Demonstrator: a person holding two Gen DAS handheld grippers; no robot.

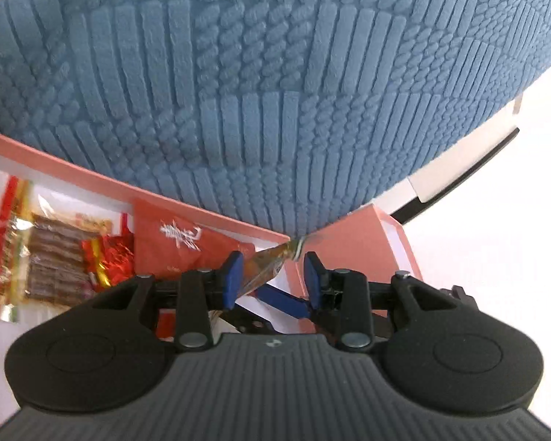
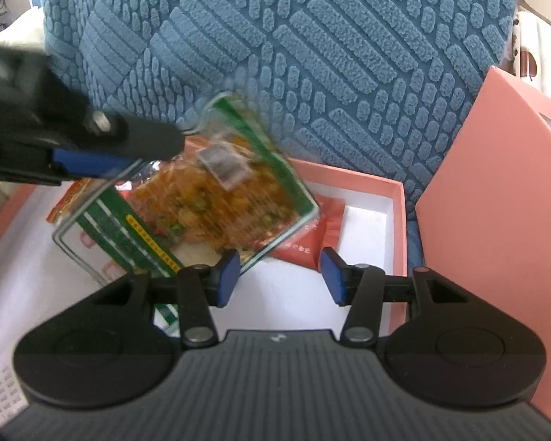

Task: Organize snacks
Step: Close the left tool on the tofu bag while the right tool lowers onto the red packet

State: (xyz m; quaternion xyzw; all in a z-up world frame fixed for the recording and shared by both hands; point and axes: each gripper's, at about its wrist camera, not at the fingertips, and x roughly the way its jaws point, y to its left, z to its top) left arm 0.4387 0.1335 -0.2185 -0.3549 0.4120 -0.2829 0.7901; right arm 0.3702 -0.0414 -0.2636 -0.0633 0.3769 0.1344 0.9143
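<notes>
Seen from the left wrist, a clear packet of brown snack sticks [image 1: 55, 257] lies at the lower left of the frame inside an open pink box [image 1: 92, 176] with a white lining. Just to its right sit red foil-wrapped sweets [image 1: 110, 261], then a flat red sachet [image 1: 187, 239] with white lettering. At lower centre are the left tongs [image 1: 273, 275], with a green-edged snack packet [image 1: 272, 262] seen edge-on between the blue pads and lying against the left-hand pad. A blue textured fabric [image 1: 275, 73] fills the whole upper part of the frame. Seen from the right wrist, the left tongs [image 2: 154, 156] reach in from the upper left and pinch one corner of the green-edged snack packet [image 2: 209, 198]. The packet hangs tilted and blurred above the pink box [image 2: 396, 198], at the centre of the frame; orange and green pieces show through its clear window. Its lower edge is just beside the left pad of the right tongs [image 2: 279, 275], which stand spread apart at lower centre and grip nothing. To the right of the packet the red sachet [image 2: 312, 235] lies on the box floor, partly under it. At the far right the pink lid [image 2: 496, 202] leans upright against the blue textured fabric [image 2: 275, 36].
</notes>
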